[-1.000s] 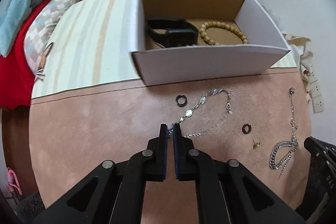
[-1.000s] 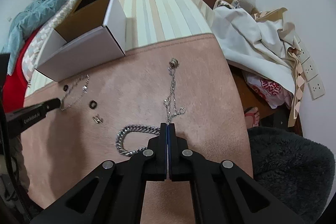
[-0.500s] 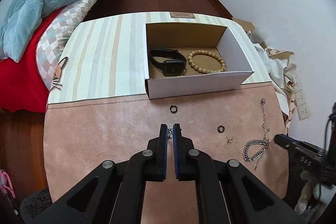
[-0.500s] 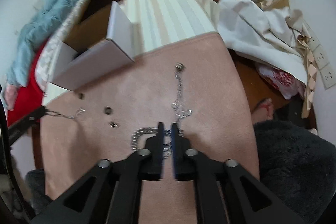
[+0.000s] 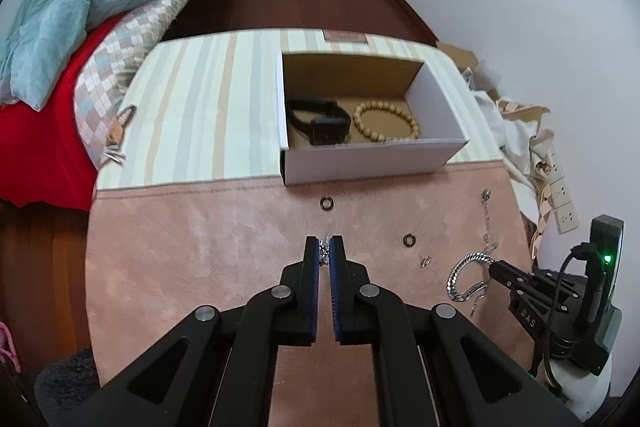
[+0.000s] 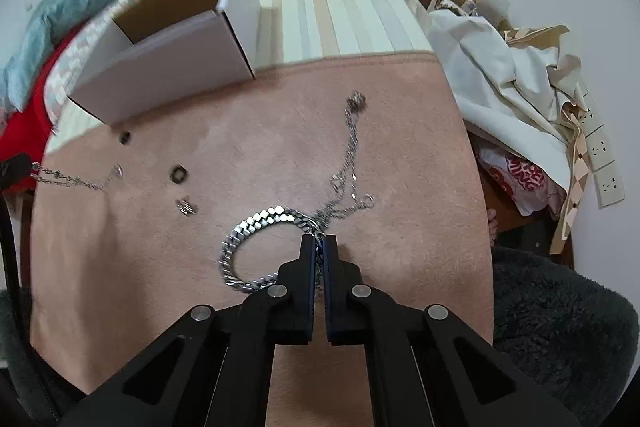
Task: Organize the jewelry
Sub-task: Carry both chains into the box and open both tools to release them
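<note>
Left gripper (image 5: 324, 243) risen with thin chain (image 6: 72, 179) pinched, right gripper (image 6: 319, 241) now clamping chunky chain (image 6: 256, 223)

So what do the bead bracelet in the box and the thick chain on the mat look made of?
Bead bracelet: probably wood, with matte tan round beads. Thick chain: likely polished metal, its silver links flashing bright highlights. Neither can be confirmed from looks alone.
</note>
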A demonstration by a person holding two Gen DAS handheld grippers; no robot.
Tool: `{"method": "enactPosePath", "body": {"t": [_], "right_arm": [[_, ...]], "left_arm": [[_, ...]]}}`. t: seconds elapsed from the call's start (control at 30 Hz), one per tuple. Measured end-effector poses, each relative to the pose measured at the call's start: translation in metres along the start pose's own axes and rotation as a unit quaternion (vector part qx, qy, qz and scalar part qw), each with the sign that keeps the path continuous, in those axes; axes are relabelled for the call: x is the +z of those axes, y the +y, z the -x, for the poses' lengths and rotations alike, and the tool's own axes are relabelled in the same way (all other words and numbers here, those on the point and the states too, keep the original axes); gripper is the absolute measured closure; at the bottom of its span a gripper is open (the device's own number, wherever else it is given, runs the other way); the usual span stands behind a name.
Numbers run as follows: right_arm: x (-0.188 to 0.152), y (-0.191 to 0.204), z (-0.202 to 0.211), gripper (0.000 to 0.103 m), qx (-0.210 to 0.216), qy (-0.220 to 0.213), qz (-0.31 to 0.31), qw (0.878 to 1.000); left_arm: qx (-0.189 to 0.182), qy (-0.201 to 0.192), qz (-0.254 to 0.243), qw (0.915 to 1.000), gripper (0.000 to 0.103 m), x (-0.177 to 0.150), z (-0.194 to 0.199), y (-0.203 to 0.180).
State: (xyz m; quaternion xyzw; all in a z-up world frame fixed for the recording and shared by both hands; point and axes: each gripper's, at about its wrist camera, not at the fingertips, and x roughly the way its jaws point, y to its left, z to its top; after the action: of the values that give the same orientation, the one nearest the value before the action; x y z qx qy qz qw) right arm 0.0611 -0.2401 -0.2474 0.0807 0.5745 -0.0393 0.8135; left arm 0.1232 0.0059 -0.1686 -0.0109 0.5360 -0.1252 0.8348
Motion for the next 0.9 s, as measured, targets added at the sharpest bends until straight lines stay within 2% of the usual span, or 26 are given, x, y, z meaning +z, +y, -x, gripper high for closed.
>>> {"method": "enactPosePath", "body": {"t": [0.27, 0.47, 0.7, 0.9], "right_arm": [[0.017, 0.013, 0.046, 0.1, 0.062, -0.041, -0.012, 0.997], [0.04, 0.023, 0.073, 0.1, 0.085, -0.065, -0.003, 0.994], [0.096, 0.044, 0.102, 0.1, 0.112, -0.109, 0.018, 0.988], [0.151, 0.064, 0.091, 0.1, 0.119, -0.114, 0.04, 0.986]], "left_arm": [[-0.008, -0.036, 0.0, 0.9993, 0.1, 0.02, 0.03, -0.002], [-0.022, -0.054, 0.006, 0.9983, 0.1, 0.039, 0.043, -0.003], [-0.039, -0.079, 0.0, 0.9961, 0.101, 0.083, 0.054, -0.006], [-0.041, -0.075, -0.012, 0.9963, 0.101, 0.118, 0.037, -0.009]]}}
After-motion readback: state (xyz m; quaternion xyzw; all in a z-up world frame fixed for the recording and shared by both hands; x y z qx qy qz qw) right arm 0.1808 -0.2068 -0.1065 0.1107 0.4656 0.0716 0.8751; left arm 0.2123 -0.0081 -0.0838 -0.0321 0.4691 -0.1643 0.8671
